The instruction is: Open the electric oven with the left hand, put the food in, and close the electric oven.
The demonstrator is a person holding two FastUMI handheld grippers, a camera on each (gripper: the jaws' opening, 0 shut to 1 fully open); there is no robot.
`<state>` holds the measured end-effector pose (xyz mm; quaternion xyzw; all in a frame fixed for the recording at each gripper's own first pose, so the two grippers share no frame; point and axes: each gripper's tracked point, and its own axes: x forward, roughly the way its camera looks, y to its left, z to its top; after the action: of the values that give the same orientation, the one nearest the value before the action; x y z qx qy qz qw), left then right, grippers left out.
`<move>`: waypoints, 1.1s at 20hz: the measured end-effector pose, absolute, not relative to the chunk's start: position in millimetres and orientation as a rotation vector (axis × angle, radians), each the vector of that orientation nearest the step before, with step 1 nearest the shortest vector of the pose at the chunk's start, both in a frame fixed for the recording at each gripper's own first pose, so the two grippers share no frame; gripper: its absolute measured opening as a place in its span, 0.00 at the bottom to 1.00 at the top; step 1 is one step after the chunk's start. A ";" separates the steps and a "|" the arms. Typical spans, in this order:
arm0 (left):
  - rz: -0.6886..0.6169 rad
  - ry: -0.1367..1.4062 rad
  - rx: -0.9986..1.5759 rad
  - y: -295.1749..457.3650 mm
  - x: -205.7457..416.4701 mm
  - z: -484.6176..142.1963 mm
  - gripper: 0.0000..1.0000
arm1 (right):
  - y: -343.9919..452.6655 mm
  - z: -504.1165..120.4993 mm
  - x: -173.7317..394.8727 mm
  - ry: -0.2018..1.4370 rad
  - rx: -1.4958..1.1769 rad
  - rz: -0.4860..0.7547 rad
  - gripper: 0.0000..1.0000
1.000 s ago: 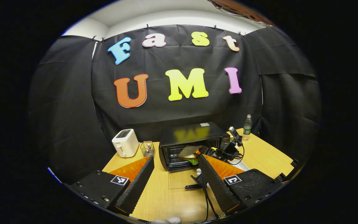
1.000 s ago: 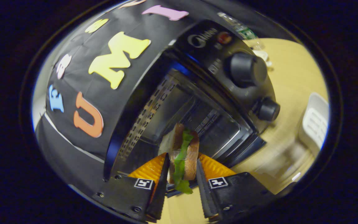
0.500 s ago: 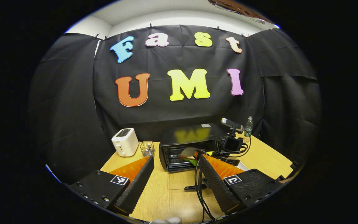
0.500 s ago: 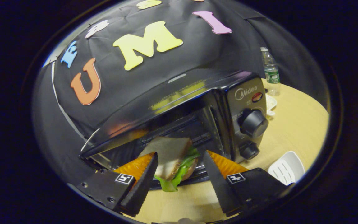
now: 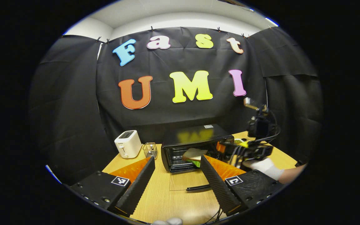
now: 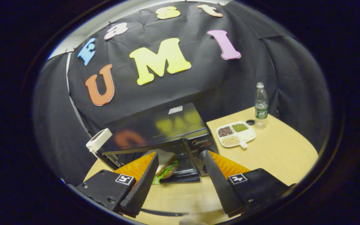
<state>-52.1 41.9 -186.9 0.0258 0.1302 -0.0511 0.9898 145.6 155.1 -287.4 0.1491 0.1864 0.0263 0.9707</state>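
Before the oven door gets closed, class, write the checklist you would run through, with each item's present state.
1. Oven door down: ok, the glass door lies flat on the table.
2. Sandwich at the oven mouth: ok, though a corner seems to reach past the front edge.
3. Right tool free of the sandwich: ok, jaws open, nothing between them.
4. Right tool clear of the door's swing: cannot tell; it hangs beside the oven.
5. Left tool ready for the door: ok, open and empty.
6. Door handle reachable: ok, nothing covers it.

Sandwich (image 5: 193, 154) in the open oven (image 5: 195, 142) mouth, toaster (image 5: 127, 143) left of oven, sectioned dish (image 6: 235, 133) and bottle (image 6: 261, 104) right.
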 end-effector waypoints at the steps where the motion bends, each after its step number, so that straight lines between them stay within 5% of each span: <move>1: -0.099 0.264 0.053 40.6 -53.2 -193.8 0.95 | 141.2 -274.3 136.9 0.356 0.263 0.056 0.93; 11: -0.084 0.453 0.024 -7.6 -50.6 -327.9 0.96 | 14.8 -185.3 47.9 0.251 0.076 0.041 0.96; 22: -0.099 0.608 -0.068 -55.7 -17.3 -436.4 0.96 | -57.0 -173.8 -6.4 0.326 -0.015 0.010 0.96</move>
<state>-17.3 -55.7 -436.4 -0.0333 0.2993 -0.0487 0.9523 -6.4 -57.0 -173.8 -0.0073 0.1624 0.0050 0.9867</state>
